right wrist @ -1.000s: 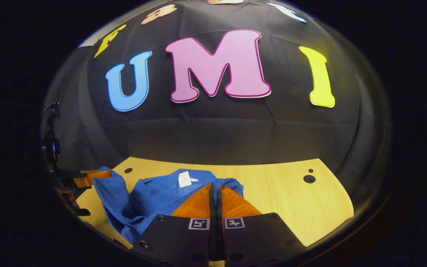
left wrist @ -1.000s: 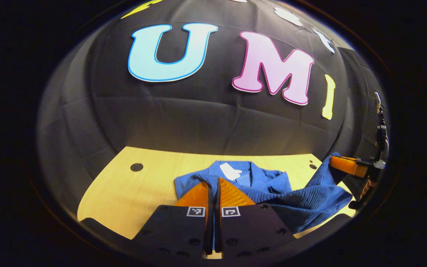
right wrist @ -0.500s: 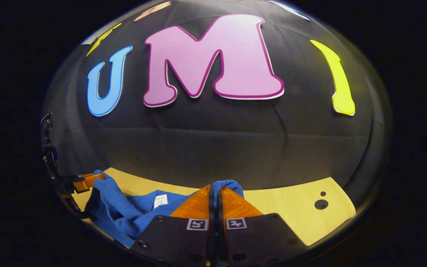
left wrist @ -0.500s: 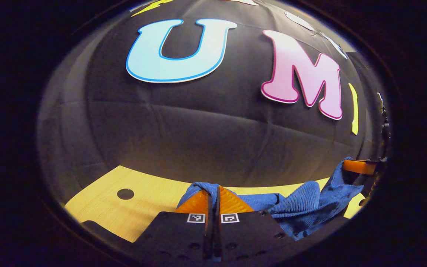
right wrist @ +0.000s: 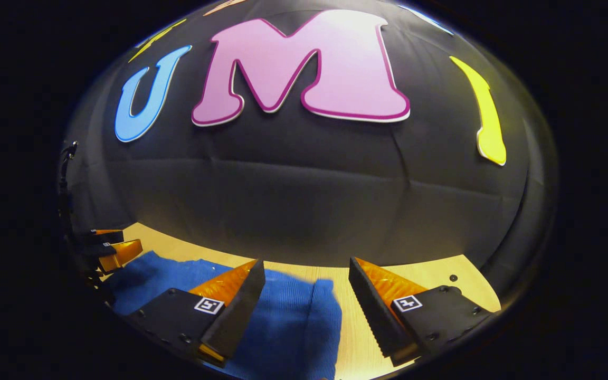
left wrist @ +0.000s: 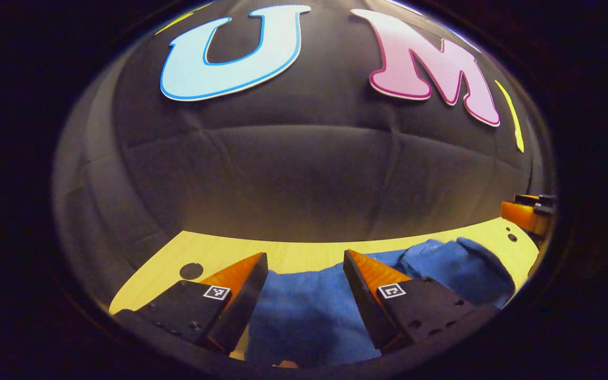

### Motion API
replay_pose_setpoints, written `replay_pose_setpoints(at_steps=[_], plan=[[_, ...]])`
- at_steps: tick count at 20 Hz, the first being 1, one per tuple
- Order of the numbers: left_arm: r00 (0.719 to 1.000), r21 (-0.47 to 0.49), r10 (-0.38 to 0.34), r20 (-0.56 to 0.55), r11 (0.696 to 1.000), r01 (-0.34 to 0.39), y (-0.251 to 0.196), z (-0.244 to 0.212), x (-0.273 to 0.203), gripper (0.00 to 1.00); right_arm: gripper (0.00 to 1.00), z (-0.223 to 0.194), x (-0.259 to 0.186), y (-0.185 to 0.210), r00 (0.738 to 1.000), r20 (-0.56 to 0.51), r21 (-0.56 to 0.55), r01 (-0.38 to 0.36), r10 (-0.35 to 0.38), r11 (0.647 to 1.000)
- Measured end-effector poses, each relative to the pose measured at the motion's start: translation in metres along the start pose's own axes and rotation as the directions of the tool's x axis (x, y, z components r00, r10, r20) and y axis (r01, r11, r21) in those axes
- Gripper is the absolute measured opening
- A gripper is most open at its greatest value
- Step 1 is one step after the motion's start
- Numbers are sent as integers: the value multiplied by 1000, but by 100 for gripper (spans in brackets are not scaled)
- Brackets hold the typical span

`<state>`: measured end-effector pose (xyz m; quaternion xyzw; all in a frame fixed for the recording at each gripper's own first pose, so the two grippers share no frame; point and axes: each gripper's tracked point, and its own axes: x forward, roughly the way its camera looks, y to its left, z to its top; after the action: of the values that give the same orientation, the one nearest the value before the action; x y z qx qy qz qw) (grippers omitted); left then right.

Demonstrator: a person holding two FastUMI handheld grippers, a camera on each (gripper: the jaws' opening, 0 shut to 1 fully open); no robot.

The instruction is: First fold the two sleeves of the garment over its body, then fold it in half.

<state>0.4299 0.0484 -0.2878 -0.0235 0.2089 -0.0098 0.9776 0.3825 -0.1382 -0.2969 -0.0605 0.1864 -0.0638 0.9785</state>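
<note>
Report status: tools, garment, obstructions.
Left tool open, right tool open. Blue garment released, lying on table. Nothing in the way.

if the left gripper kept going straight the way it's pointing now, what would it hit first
Probably the blue garment, which lies between and just ahead of the open left gripper. Past it come the wooden table and the black wall cloth; depth is unclear.

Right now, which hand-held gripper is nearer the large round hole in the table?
Left. The left hand-held gripper hangs over the blue garment with one finger beside the hole; the right hand-held gripper is across the garment, far from it.
</note>
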Motion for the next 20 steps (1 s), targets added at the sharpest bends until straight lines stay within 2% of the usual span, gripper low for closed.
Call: replay_pose_setpoints(at_steps=[1,2,3,4,5,6,8,10,14,15,20], plan=[[1000,-1,-11,20,1000,11,-2,9,-8,84,95,3,-7,-2,1000,7,0,11,-11,1000],[999,4,-21,31,1000,21,-4,13,-15,84,100,4,-15,-3,1000,10,-3,20,-20,1000],[999,16,-29,38,999,28,-6,17,-25,84,94,7,-21,-2,999,14,-5,29,-29,1000],[998,25,-36,42,999,35,-8,19,-36,84,100,8,-30,-2,999,20,-11,37,-37,999],[998,27,-46,46,999,45,-11,20,-46,84,94,11,-41,-1,998,30,-18,49,-48,999],[997,23,-59,54,998,58,-18,22,-59,84,100,14,-51,0,998,40,-23,55,-54,998],[994,6,-85,62,996,85,-26,25,-88,84,96,21,-76,7,996,60,-16,65,-64,998],[992,-4,-97,83,995,98,-26,31,-121,84,100,32,-105,14,993,84,-8,83,-82,996],[979,7,-82,186,997,83,-11,56,-184,83,100,65,-169,22,982,148,-35,124,-117,992],[975,-1,-85,203,996,87,-9,59,-204,82,96,77,-183,26,977,179,-50,124,-114,991],[969,-36,-70,236,996,80,6,76,-282,82,99,101,-252,35,971,209,-69,135,-118,988]])
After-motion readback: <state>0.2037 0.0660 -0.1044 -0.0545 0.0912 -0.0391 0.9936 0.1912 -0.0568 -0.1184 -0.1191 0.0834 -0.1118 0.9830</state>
